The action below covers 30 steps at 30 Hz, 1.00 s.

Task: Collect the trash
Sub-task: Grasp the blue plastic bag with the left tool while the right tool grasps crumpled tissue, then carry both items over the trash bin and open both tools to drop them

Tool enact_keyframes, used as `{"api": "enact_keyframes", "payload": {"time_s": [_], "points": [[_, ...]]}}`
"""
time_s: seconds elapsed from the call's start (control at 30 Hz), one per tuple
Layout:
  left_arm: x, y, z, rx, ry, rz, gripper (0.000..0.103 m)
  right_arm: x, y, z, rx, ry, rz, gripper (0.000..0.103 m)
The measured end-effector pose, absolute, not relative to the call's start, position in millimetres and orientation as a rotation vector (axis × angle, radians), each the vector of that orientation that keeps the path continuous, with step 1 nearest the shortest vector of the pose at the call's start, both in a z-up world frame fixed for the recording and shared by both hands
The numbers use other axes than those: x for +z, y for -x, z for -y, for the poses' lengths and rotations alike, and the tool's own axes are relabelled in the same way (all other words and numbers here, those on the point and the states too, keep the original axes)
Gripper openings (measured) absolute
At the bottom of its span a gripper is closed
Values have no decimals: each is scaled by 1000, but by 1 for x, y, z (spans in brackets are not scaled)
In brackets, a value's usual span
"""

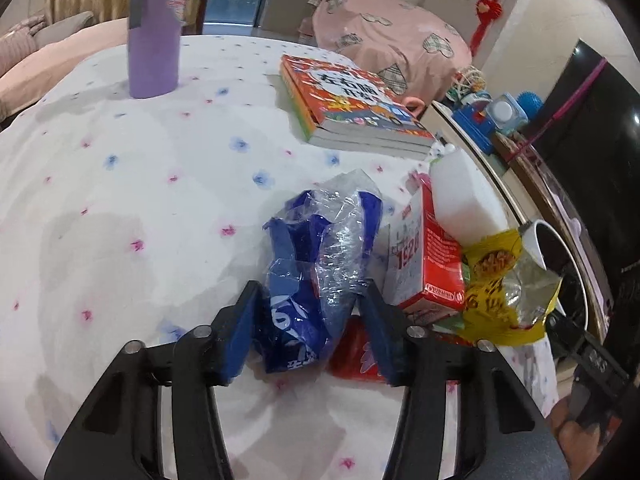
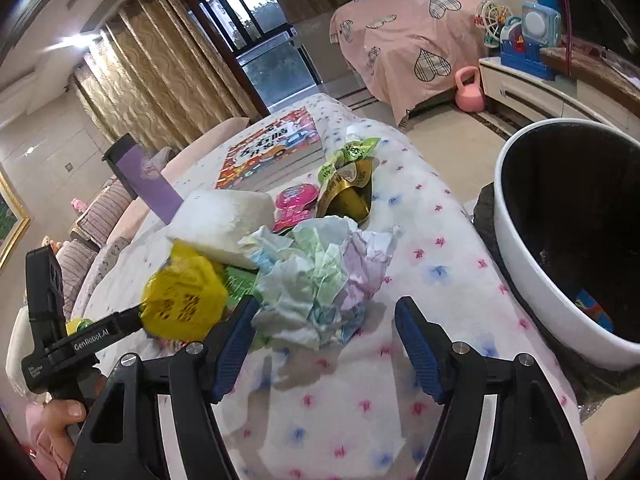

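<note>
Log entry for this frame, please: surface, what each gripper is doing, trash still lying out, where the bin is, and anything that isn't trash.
surface: flowered cloth
left gripper: fingers pressed on both sides of the blue plastic wrapper
right gripper: open, crumpled tissues just ahead between the fingers, not gripped
other trash: yellow packet, red-and-white carton
bin: white bin beside the table, on the right gripper's side
not trash: stack of books, purple bottle

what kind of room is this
Probably a home living room: gold curtains by a glass door, a sofa draped in a pink heart-print cover, and children's toys on a low cabinet.
</note>
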<state>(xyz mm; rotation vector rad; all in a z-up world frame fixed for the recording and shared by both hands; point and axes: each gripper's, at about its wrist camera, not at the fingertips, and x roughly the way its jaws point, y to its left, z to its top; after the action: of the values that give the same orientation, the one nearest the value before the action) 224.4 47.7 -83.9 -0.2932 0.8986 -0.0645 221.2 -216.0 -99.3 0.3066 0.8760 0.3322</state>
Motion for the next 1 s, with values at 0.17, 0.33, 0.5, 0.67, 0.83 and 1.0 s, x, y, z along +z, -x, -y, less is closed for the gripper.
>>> {"api": "enact_keyframes", "payload": {"time_s": [0.17, 0.33, 0.5, 0.67, 0.83, 1.0], "points": [[-74, -212, -49, -52, 274, -858, 35, -94, -214, 211, 335, -256, -853, 22], [-55, -192, -59, -35, 302, -809, 35, -85, -197, 215, 343, -248, -830, 21], [-36, -169, -58, -59, 313, -773, 35, -75, -182, 227, 338, -261, -803, 21], [-17, -151, -40, -126, 315, -742, 35, -64, -167, 243, 318, -276, -774, 21], [-2, -141, -11, -202, 292, -725, 35, -54, -156, 262, 290, -293, -746, 21], [5, -136, 29, -294, 256, -732, 35, -48, -145, 280, 265, -302, -724, 21]]}}
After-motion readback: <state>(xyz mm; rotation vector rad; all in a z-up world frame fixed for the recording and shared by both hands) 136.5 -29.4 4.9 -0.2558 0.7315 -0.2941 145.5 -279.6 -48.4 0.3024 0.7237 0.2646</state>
